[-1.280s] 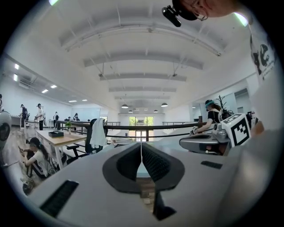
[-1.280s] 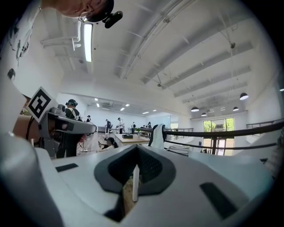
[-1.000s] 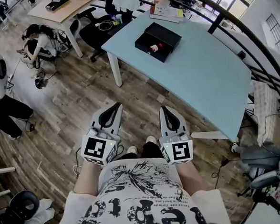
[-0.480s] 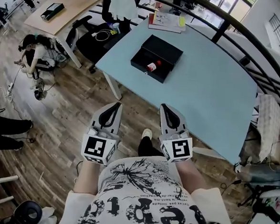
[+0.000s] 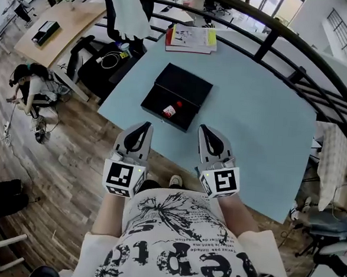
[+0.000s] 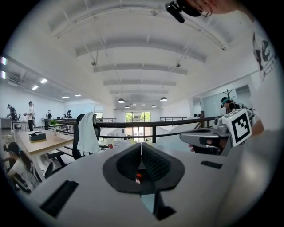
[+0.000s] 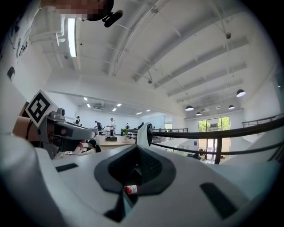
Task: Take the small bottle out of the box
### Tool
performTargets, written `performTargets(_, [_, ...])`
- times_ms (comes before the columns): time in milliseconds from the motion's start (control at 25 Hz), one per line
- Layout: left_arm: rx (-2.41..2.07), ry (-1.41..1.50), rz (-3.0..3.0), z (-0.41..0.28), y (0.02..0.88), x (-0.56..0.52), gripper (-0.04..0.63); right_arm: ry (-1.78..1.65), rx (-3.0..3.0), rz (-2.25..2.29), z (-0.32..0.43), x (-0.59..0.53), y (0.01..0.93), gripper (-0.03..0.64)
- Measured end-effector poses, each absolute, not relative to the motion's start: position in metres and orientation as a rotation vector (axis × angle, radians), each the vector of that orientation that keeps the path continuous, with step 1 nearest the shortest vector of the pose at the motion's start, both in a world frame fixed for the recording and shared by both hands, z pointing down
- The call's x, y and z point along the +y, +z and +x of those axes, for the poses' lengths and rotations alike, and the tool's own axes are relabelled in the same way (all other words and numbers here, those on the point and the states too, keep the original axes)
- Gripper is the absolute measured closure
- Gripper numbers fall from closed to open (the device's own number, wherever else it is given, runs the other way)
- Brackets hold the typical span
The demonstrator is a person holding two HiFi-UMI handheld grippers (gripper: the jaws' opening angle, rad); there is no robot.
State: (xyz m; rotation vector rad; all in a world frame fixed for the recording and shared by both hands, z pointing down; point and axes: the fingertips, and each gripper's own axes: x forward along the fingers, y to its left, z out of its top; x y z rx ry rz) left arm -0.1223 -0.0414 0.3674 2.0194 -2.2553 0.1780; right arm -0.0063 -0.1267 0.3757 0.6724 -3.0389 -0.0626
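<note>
left gripper (image 5: 143, 129): jaws pressed together, nothing in them, near-left of the box, not touching it
right gripper (image 5: 206, 132): jaws together too, empty, near-right of the box
small bottle (image 5: 171, 110): lying inside the box, by its near wall, red cap
box (image 5: 189, 86): black, open, on the light blue table (image 5: 263, 129)
</note>
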Motion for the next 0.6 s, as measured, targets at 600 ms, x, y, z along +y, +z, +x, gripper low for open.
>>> performTargets(600, [-1.790, 0.354, 2.240, -0.172, 0.438, -0.168, 0.574, 0.063, -2.796, 1.070, -0.029, -0.209, 0.422, 0.609])
